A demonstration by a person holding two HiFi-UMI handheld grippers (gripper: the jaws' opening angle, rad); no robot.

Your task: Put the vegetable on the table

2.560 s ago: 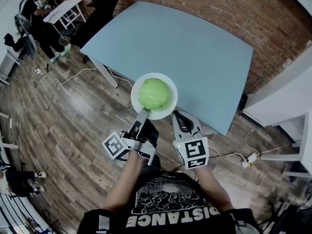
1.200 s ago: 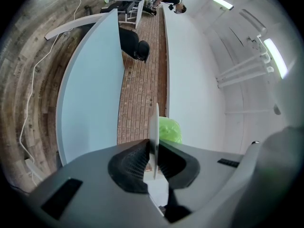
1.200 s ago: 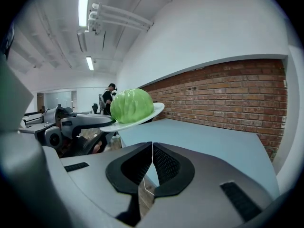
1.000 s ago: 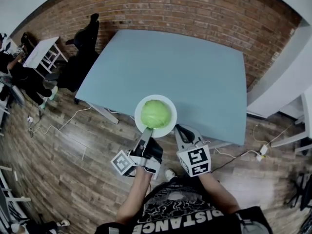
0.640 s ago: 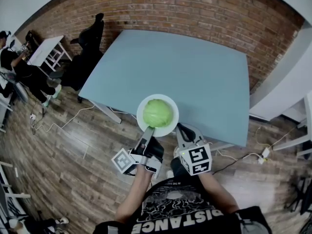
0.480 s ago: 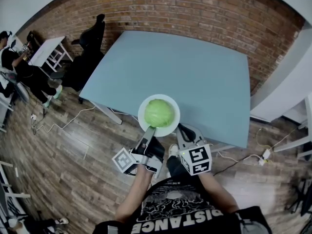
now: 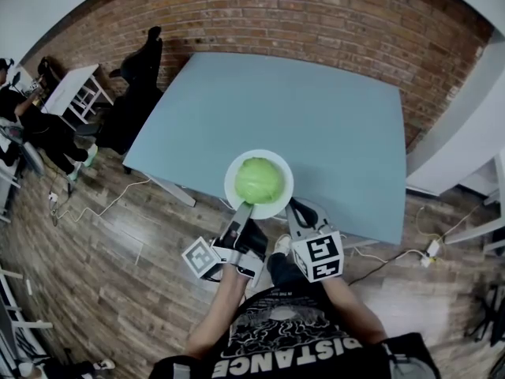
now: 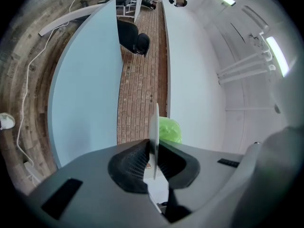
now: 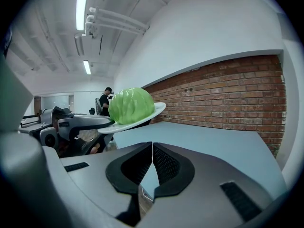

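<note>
A green cabbage [image 7: 259,180] rests on a white plate [image 7: 280,204], held in the air over the near edge of the pale blue table [image 7: 316,117]. My left gripper [image 7: 243,210] is shut on the plate's near rim; in the left gripper view the plate [image 8: 154,127] runs edge-on between the jaws with the cabbage [image 8: 170,130] behind it. My right gripper [image 7: 297,208] sits just right of the plate, shut and holding nothing. In the right gripper view the cabbage [image 9: 131,105] and plate [image 9: 142,118] hang up to the left of the right gripper [image 9: 152,147].
A red brick wall [image 7: 316,22] runs behind the table. A black chair [image 7: 138,73] stands at the table's left corner, with a white desk [image 7: 71,93] and a person beyond. Cables [image 7: 95,204] lie on the wooden floor. A white cabinet [image 7: 473,148] stands at the right.
The plate with the cabbage has moved slightly forward, farther over the table's near edge. Both grippers keep the same hold and spacing.
</note>
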